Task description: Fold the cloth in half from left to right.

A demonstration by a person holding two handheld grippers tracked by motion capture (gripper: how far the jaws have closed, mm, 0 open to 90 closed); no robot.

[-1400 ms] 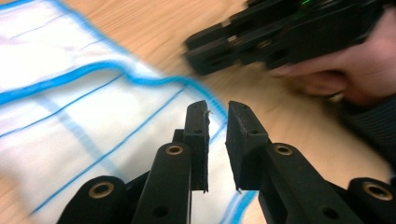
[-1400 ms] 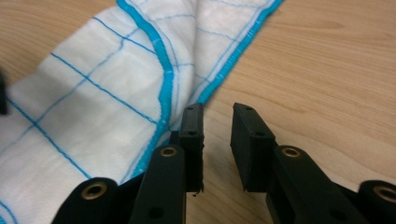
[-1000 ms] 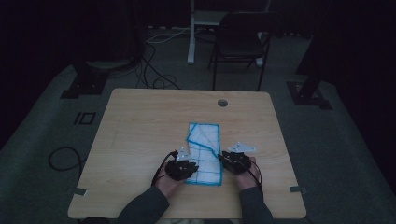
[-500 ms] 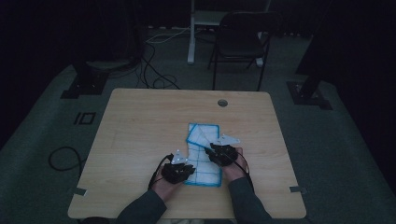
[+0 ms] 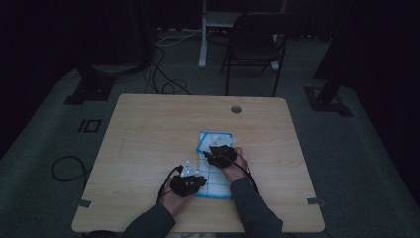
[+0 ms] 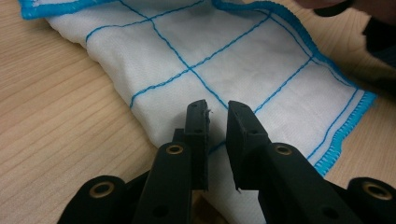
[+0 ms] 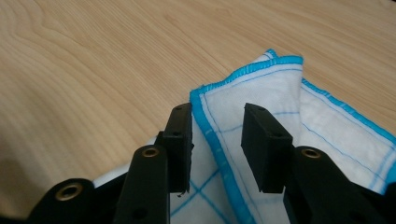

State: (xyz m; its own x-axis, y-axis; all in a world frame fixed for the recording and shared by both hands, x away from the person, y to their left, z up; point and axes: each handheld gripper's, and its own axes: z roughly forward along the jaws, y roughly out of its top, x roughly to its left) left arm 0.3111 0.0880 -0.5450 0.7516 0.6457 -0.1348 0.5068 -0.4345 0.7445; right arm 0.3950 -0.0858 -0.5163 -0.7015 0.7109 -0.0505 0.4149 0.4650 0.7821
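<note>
My right gripper [image 7: 217, 140] has slid forward up the blue-edged cloth [image 5: 214, 163] on the table [image 5: 148, 129]. Jaws apart and empty, straddling a folded corner. Left gripper [image 6: 217, 128] looks narrowly open, probably empty. Soft, floppy stuff — pinch the stitched hem.

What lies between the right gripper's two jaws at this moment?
In the right gripper view, the right gripper stands open, and the cloth's blue-stitched edge runs between its jaws, ungripped.

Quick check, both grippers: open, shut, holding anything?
Left gripper: open, a narrow gap between its jaws, over the white cloth, holding nothing.
Right gripper: open, its jaws either side of the cloth's blue hem, not clamped.
</note>
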